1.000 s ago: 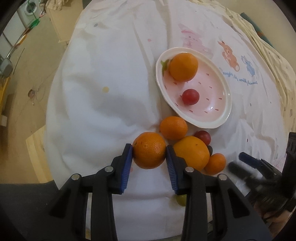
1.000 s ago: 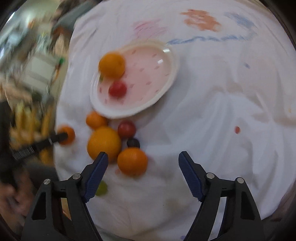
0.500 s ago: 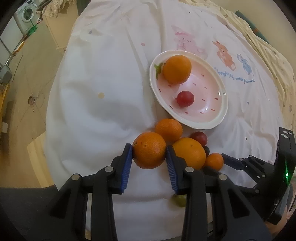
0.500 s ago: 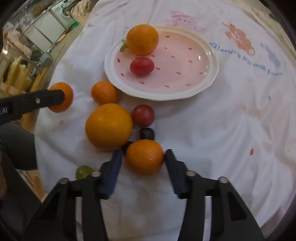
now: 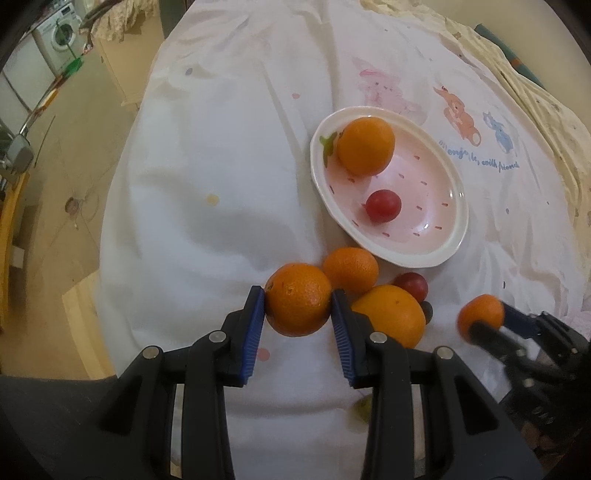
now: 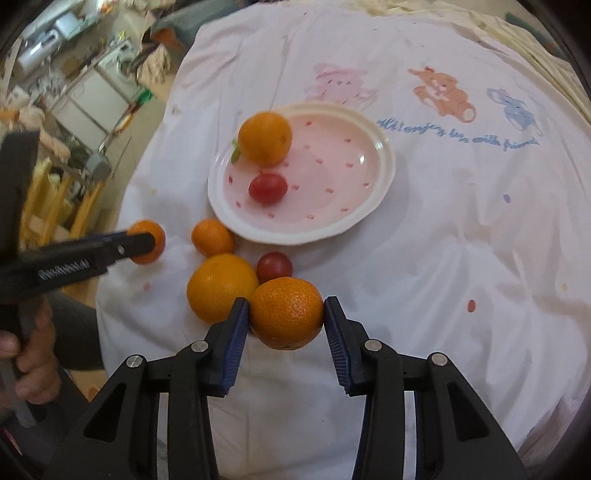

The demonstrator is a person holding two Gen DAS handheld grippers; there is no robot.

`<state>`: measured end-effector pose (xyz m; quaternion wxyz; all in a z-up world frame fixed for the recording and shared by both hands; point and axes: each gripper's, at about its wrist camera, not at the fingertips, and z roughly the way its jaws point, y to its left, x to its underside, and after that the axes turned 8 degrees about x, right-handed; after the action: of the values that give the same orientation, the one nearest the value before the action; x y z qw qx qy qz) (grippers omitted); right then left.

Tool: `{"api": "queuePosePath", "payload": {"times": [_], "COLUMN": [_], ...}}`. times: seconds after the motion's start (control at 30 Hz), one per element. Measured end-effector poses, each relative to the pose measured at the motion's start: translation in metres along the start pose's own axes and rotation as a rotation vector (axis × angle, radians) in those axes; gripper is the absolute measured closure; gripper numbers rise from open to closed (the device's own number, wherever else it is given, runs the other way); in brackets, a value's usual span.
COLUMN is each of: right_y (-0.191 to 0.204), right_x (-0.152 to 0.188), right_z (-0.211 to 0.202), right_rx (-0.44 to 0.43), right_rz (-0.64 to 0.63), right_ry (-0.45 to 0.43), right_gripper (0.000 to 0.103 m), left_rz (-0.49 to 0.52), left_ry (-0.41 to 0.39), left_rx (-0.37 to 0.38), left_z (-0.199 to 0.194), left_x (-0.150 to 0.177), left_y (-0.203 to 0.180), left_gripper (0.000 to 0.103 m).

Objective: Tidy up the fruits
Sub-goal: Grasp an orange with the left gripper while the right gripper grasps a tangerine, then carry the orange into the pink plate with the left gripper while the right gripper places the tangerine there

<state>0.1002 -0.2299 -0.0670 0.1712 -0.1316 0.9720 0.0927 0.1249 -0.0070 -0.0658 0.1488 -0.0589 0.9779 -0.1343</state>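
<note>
My left gripper (image 5: pixel 298 310) is shut on an orange (image 5: pixel 298 304) held above the cloth; it also shows in the right wrist view (image 6: pixel 147 242). My right gripper (image 6: pixel 286 314) is shut on a small orange (image 6: pixel 287 312), seen lifted in the left wrist view (image 5: pixel 480 317). A pink oval plate (image 5: pixel 439 206) (image 6: pixel 351 221) holds one orange (image 5: pixel 365 146) and a red tomato (image 5: pixel 383 205). On the cloth near the plate lie a small orange (image 5: pixel 351 269), a large orange (image 5: pixel 391 314), a red tomato (image 5: pixel 412 284) and a dark grape (image 5: pixel 427 311).
A white cloth with cartoon animals (image 6: pixel 439 92) covers the round table. A green grape (image 5: pixel 364 408) lies near the table's front edge. The floor, a washing machine (image 5: pixel 61 27) and furniture lie off to the left.
My right gripper has shut on the small orange and lifted it off the cloth. My left gripper still holds its orange, slightly closer to the fruit group.
</note>
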Motion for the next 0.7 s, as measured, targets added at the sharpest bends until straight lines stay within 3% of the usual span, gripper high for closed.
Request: {"api": "queuePosePath", "payload": {"times": [0.37, 0.7], "right_y": [-0.023, -0.045], "right_x": [-0.014, -0.025], "right_z": [-0.046, -0.064], "right_rx": [-0.111, -0.157], "right_rz": [0.153, 0.223], "right_ry": [-0.202, -0.277], "right_gripper": [0.06, 0.06], "left_rz": [0.019, 0.026], "left_ry": [-0.085, -0.116], "left_rx": [-0.045, -0.036], "left_z": [-0.014, -0.034], "left_x": [0.0, -0.013], "left_y": [0.002, -0.008], "left_gripper": [0.071, 0.071]}}
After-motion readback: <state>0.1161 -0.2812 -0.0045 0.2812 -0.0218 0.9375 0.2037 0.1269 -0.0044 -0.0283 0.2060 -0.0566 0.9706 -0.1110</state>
